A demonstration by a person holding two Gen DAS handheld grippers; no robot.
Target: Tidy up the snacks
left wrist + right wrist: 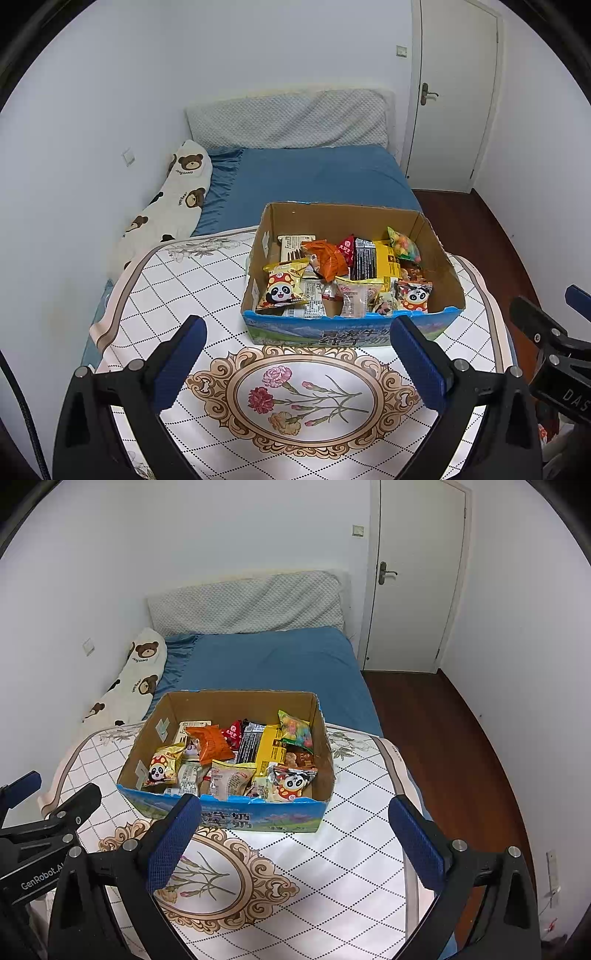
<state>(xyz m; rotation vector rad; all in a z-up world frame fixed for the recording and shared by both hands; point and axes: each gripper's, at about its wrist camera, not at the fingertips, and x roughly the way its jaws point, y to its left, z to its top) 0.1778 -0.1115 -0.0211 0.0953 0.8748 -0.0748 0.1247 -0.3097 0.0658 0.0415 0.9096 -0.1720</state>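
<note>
**While both grippers hover wide apart and hold nothing: snacks lying in the box**

Where the left gripper (297, 354) points, cardboard box (347, 216) dead ahead and slightly to the right, just past the fingertips, resting on the tablecloth (177, 288). Seen from the right gripper (293, 834), same box ahead and to the left. Neither clearly nearer; both short of the near wall. Long axis of box running crosswise to both grippers.

Jaws of each spread wide, nothing between the blue pads (181, 354).

Contents, all loose and overlapping, no rows or groups discernible:
- panda packet (282, 290) at near left corner
- second panda packet (415, 295) at near right
- orange bag (327, 258) at centre, tilted
- yellow pack (386, 258) right of centre
- bag of coloured sweets (404, 245) propped against far right wall
- wafer pack (291, 247) at far left

No snack visible on the cloth outside the box.

Judgement: fits either a finished gathering of snacks into the box, or a jumbled box awaiting sorting. Not settled by this view.
</note>
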